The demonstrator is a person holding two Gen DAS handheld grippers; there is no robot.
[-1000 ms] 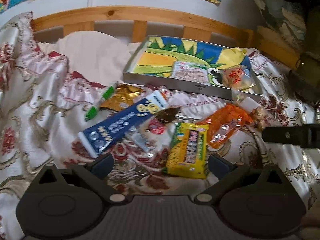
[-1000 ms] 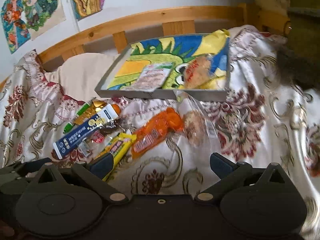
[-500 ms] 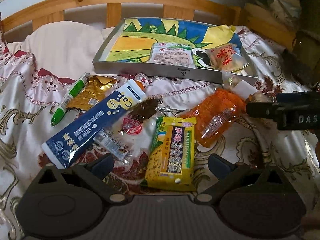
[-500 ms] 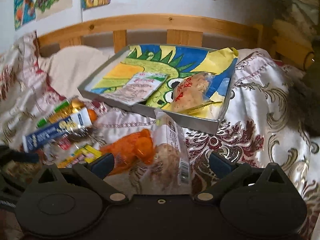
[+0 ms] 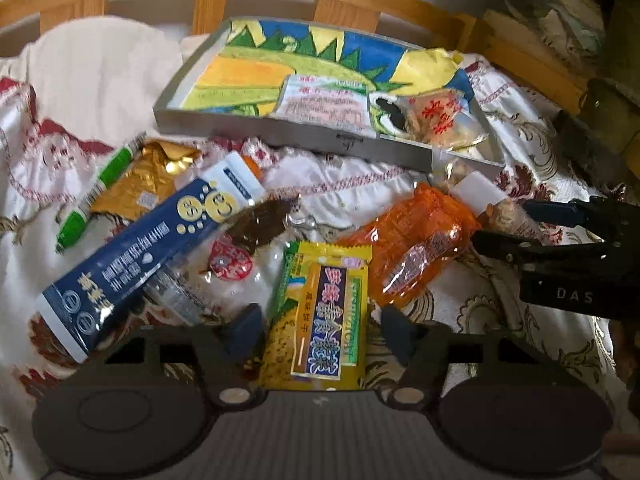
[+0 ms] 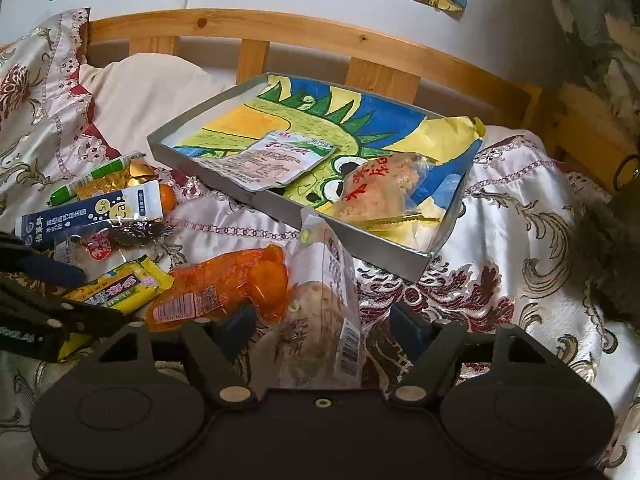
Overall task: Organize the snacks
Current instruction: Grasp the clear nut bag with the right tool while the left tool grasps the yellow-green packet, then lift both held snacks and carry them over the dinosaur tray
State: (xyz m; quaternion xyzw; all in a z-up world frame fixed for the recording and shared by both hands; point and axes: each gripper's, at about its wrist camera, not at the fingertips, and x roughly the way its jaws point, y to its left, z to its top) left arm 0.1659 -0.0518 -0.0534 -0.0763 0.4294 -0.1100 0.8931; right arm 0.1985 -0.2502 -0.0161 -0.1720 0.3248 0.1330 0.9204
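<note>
Covering the whole scene is a shiny cream bedspread patterned in dark red and gold, draped over a bed with a pale wooden rail. Resting on it toward the rail is a shallow grey cardboard tray lined with a bright dragon drawing, evidently the collecting place, since a flat pale printed sachet and a clear bag of beige puffed snack with red lettering already lie inside. Loose snacks lie scattered nearer the camera: a long navy and white box, an orange translucent wrapper, a yellow packet with a dark blue label and a clear bag of brown biscuits with a barcode. The left gripper straddles the yellow packet, its jaws closing; the pads do not yet seem to press it, though blur makes this uncertain. The right gripper likewise brackets the biscuit bag, jaws closing and not yet gripping, presumably so both go to the tray together.
</note>
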